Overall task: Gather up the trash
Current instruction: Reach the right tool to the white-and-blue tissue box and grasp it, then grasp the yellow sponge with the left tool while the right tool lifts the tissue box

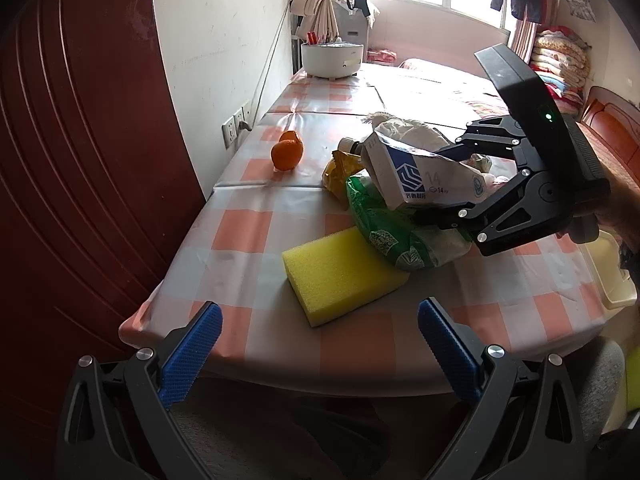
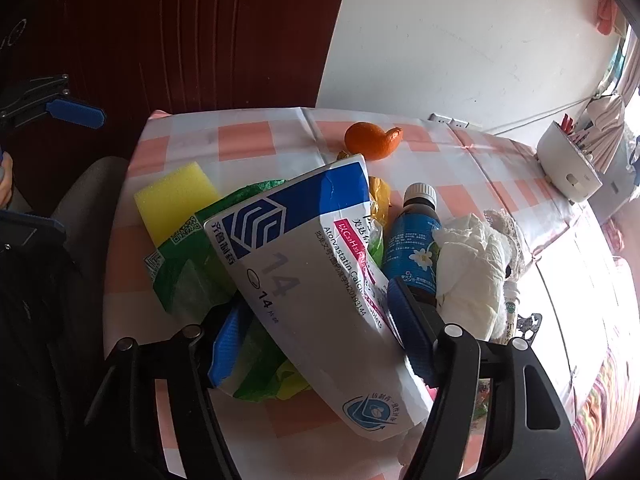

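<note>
Presently, one white-and-blue medicine box (image 2: 320, 304) sits crumpled between the two blue pads of the right gripper (image 2: 316, 344), jaws closed against its sides; it is held tilted above the trash heap on the checked table (image 1: 256, 216). The left-wrist view confirms this: the box (image 1: 416, 176) is clamped in the right gripper (image 1: 444, 188) over the pile.

Heap count: one green plastic bag (image 2: 192, 268) directly beneath the box, one yellow wrapper (image 1: 338, 170) behind it, one blue-labelled bottle (image 2: 416, 248) with a white cap lying just beside the box, one wad of white tissue (image 2: 472, 272) touching the bottle. One yellow sponge (image 1: 340, 272) lies against the green bag's near side. One orange (image 1: 286, 154) with a piece of peel beside it stands apart, toward the wall.

The left gripper (image 1: 320, 360) hangs off the table's near edge, jaws wide apart, holding nothing. Open tablecloth lies between the sponge and that edge, and between the orange and the heap. One white pot (image 1: 332, 58) stands at the far end, well apart.
</note>
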`<state>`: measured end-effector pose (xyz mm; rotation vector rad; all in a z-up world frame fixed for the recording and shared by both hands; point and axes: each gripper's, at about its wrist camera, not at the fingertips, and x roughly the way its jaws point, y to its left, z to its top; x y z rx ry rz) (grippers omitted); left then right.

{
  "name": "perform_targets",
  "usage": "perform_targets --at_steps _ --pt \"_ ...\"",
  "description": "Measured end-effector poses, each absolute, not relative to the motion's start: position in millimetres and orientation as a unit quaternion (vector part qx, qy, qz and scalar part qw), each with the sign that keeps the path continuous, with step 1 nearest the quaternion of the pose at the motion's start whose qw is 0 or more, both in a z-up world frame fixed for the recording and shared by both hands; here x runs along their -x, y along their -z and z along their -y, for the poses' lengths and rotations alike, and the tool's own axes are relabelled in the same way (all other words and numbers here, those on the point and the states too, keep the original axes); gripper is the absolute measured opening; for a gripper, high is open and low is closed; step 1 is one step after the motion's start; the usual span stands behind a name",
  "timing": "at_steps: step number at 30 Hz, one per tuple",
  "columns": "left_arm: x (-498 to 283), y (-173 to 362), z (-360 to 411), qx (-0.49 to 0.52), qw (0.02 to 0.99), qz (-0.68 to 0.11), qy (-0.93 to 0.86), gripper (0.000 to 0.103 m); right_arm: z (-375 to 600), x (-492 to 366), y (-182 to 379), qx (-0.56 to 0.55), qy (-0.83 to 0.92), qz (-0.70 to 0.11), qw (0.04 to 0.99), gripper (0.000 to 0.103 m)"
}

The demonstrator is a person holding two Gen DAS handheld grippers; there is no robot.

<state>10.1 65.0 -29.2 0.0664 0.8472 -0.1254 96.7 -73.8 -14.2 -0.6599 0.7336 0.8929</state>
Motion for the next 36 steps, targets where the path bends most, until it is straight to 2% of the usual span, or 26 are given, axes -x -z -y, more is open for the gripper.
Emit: perform_targets --at_steps 9,23,28,36 --pt "-19 30 -67 -0.033 0.908 -0.414 0.057 0.095 104 -87 -13 0.199 -0.406 -0.313 0.835 0.059" --pt "-33 34 -48 -0.115 0.905 -0.403 0.076 0.095 182 -56 -37 -0.058 -0.373 -0.286 0.881 0.059" --pt "-40 36 -44 -0.151 0.900 -0.396 0.101 0.095 206 -29 -39 -0.119 -0.361 -0.262 0.887 0.059" --pt "-52 44 -36 -0.237 0.872 -0.387 0.184 0.095 219 -1 -39 -0.154 -0.354 -0.243 0.890 0.059"
